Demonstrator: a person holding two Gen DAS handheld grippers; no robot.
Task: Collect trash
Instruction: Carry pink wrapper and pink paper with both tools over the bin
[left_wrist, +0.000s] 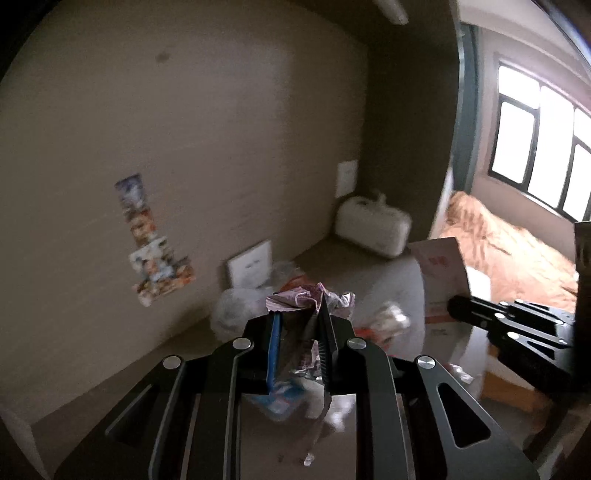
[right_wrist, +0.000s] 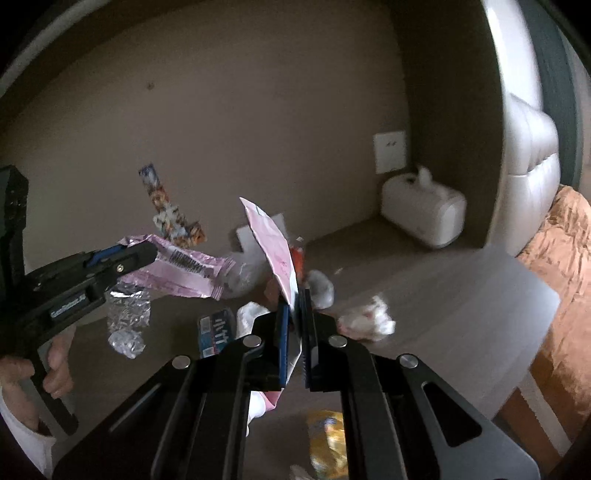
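1. The left claw (left_wrist: 299, 314) is clamped on a crumpled pink foil wrapper (left_wrist: 299, 297), which it holds clear above the surface (left_wrist: 384, 273); from the right wrist view the same wrapper (right_wrist: 184, 269) trails out to the right of that claw (right_wrist: 147, 251), silver lining showing beneath.
2. The right claw (right_wrist: 297, 306) is closed tight on a pink-and-white paper envelope (right_wrist: 275, 251), which stands up on edge from between its fingers; in the left wrist view the envelope (left_wrist: 441, 275) rises above that claw (left_wrist: 456, 308) at the right.
3. More litter lies on the surface (right_wrist: 461, 295) below: a crumpled white tissue (right_wrist: 367, 319), a blue packet (right_wrist: 216, 330), a yellow wrapper (right_wrist: 328, 439) near the bottom edge and a clear plastic bag (left_wrist: 236, 310) against the wall.
4. A person's hand (right_wrist: 55, 369) grips the handle of the left claw.
5. A white case (left_wrist: 373, 229) sits in the far corner, and an orange bedcover (left_wrist: 517, 251) lies under a bright window (left_wrist: 543, 147).
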